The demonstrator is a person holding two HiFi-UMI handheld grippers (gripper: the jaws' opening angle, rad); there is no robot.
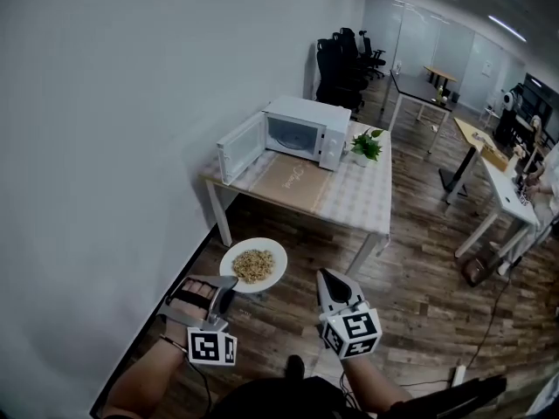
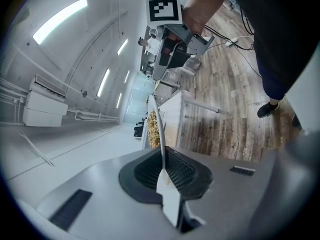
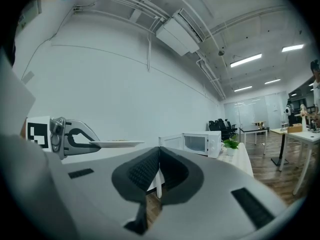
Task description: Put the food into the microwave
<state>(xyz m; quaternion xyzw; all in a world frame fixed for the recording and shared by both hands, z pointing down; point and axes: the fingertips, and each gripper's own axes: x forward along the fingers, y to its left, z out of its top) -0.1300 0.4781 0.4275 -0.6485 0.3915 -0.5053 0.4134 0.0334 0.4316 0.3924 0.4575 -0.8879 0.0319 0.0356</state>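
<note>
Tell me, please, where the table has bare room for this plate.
The table is bare along its front half, from the open door of the microwave across to the right edge, in front of the plant. The back strip is crowded: microwave and plant fill it. The plate should fit in front.

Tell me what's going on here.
Someone carries a tool in each hand. The left tool is shut on the rim of a white plate of food, held above the wood floor. The right tool is shut and empty. Ahead, the microwave sits on a table with its door open; the plate isn't inside yet.
</note>
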